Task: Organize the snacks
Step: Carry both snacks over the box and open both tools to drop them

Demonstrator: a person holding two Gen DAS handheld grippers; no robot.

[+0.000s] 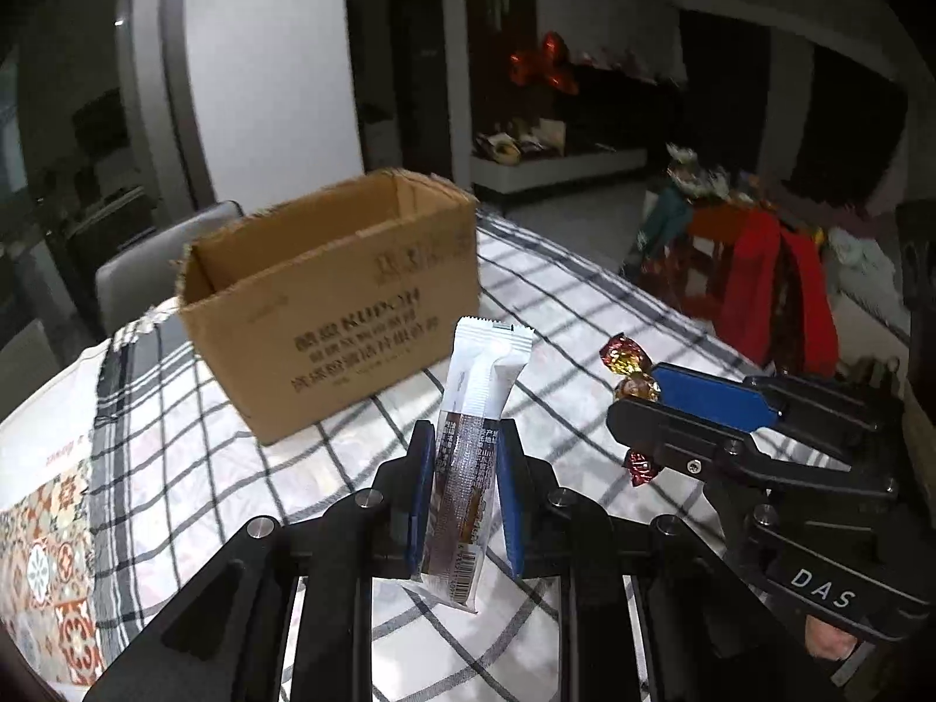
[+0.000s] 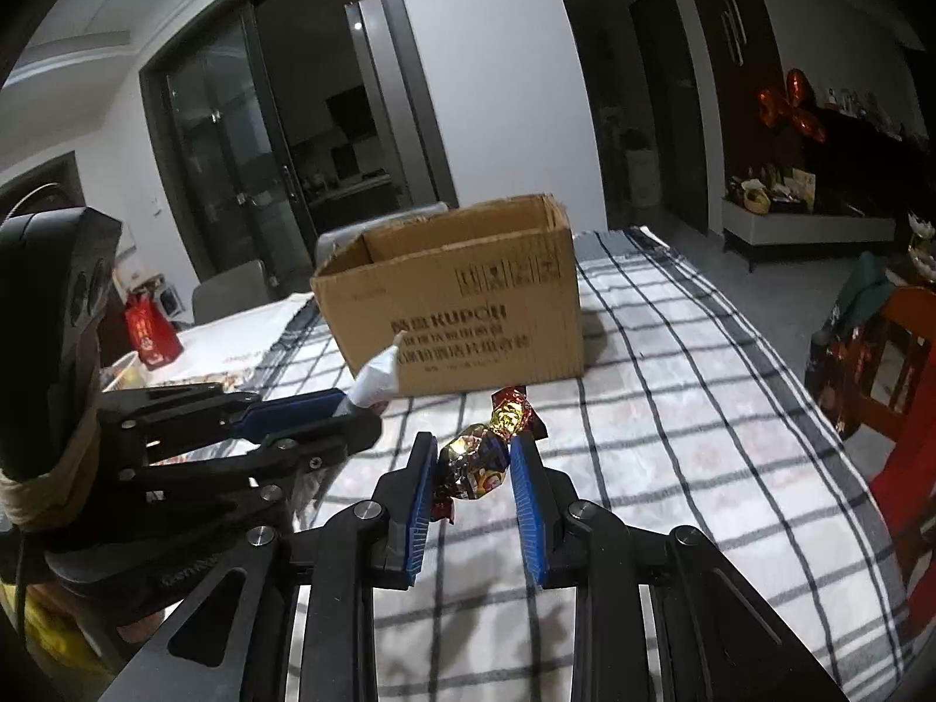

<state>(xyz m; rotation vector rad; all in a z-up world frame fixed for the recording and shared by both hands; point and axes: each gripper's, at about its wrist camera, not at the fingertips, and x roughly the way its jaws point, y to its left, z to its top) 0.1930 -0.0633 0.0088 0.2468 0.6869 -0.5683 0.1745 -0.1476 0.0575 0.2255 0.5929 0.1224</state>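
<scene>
Left claw clamped on white snack stick, gripped low on its body. Right claw pinching foil candy mid-body. Both above the table, near the open cardboard box. Light, crinkly, slippery wrappers; squeeze the filled middle, not the ends.

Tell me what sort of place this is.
Probably a home dining and living room: a table with a checked tablecloth, a grey chair behind it, glass sliding doors and a low cabinet.
</scene>
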